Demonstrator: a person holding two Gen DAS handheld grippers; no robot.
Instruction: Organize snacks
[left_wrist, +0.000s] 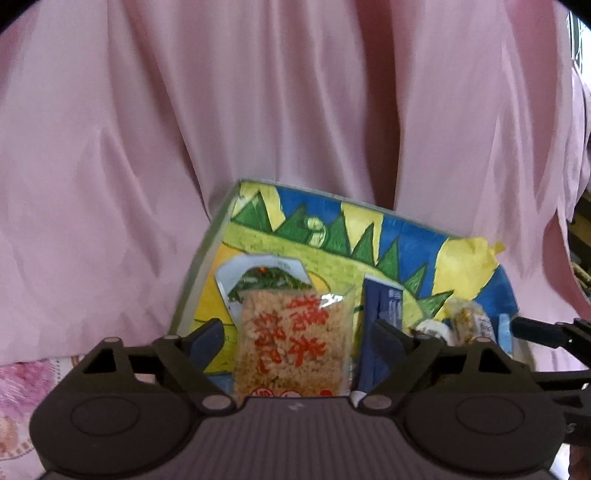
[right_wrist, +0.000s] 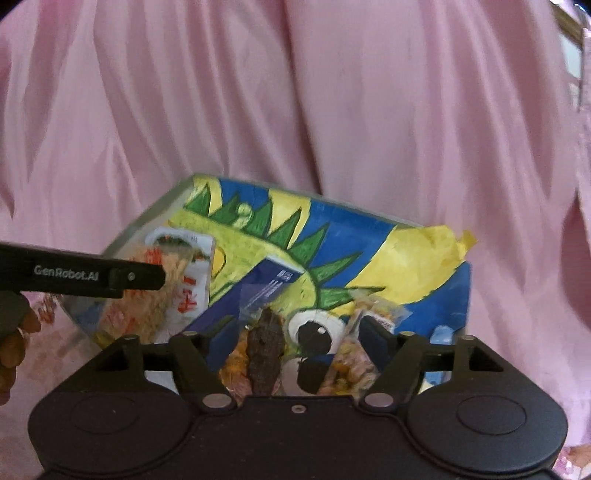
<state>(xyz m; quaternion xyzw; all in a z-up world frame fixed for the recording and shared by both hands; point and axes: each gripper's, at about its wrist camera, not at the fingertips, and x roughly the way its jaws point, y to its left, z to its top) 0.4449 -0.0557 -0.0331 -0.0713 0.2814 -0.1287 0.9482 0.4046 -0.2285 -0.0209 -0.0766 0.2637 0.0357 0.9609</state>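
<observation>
A box (left_wrist: 332, 236) painted with a green spiky creature on blue and yellow holds several snack packets. A clear rice-cracker packet with red characters (left_wrist: 291, 343) stands upright in it, between the fingers of my left gripper (left_wrist: 295, 339). The gripper is open, with a gap on both sides of the packet. A blue packet (left_wrist: 380, 306) leans just right of it. My right gripper (right_wrist: 297, 338) is also open, around a clear packet with a dark brown snack (right_wrist: 266, 350) low in the box (right_wrist: 369, 229). A nut-mix packet (right_wrist: 369, 317) lies by its right finger.
Pink draped fabric (left_wrist: 258, 110) fills the background behind the box. A pink floral cloth (left_wrist: 22, 387) covers the surface below. A left gripper finger (right_wrist: 136, 277) reaches across from the left, with a hand (right_wrist: 11, 343) at that edge. A right gripper finger (left_wrist: 535, 329) shows at right.
</observation>
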